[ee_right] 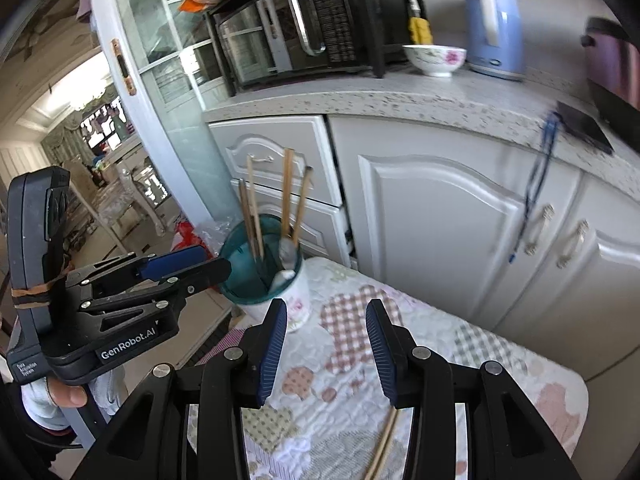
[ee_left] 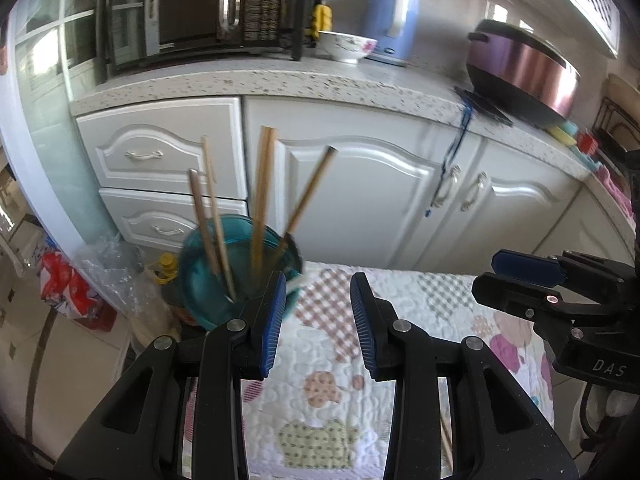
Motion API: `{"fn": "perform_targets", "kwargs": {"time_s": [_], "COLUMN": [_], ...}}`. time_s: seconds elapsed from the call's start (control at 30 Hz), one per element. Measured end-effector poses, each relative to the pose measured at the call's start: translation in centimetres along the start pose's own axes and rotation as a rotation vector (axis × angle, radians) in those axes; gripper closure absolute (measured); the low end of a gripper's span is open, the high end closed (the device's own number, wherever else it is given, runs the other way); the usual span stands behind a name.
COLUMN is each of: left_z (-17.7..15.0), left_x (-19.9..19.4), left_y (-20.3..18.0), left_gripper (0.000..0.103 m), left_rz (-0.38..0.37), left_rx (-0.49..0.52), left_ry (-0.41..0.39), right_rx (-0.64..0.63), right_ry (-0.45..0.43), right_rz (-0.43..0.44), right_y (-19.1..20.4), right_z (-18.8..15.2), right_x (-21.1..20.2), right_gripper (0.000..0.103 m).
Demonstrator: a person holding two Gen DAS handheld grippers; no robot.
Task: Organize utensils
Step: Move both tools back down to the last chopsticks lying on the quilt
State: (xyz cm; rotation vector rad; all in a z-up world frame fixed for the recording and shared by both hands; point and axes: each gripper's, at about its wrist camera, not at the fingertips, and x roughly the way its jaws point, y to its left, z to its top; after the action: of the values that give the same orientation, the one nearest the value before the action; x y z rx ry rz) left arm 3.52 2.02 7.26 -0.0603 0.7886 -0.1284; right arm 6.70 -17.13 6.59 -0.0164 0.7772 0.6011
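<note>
Both units were empty. The left hand-held gripper (ee_left: pixel 318 320) had its jaws wide apart over the quilted cloth (ee_left: pixel 320 360), and the right hand-held gripper (ee_right: pixel 326 344) was likewise spread wide with nothing between its pads.

The utensil holder (ee_right: pixel 256 276), a teal cup beside a white floral one, stood at the far left corner of the desk (ee_right: pixel 560 392). It already carried several chopsticks (ee_right: pixel 286 196) standing upright and what appeared to be a spoon. A loose pair of chopsticks (ee_right: pixel 384 444) lay flat on the cloth, under and just behind the right unit's jaws.

The step in hand was judged to be collection of that loose pair. Good practice would call for lowering the right jaws across both sticks together, gripping near mid-length so neither tips, then lifting clear before turning them upright.

The holder sat near the desk edge with open floor beyond; insertion would need to be vertical and light to avoid pushing it off. The left unit was near the holder, so the approach lane was narrow. Open cloth to the right offered room.
</note>
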Motion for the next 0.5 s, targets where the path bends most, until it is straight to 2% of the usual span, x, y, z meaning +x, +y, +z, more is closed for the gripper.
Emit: {"fn": "perform_targets", "kwargs": {"time_s": [0.3,0.5], "left_z": [-2.4,-4.5], "left_x": [1.9,4.2], "left_y": [-3.1,-3.4], "left_gripper": [0.07,0.07], "left_rz": [-0.039,-0.041], "left_rx": [0.019,0.017], "left_ry": [0.062,0.137], "right_rx": [0.065,0.134], "right_ry": [0.025,0.122], "right_rz": [-0.046,-0.077], "right_y": [-2.9,-6.4], "right_z": [-3.4,-7.6], "right_x": [-1.2,0.7], "right_gripper": [0.063,0.063]}}
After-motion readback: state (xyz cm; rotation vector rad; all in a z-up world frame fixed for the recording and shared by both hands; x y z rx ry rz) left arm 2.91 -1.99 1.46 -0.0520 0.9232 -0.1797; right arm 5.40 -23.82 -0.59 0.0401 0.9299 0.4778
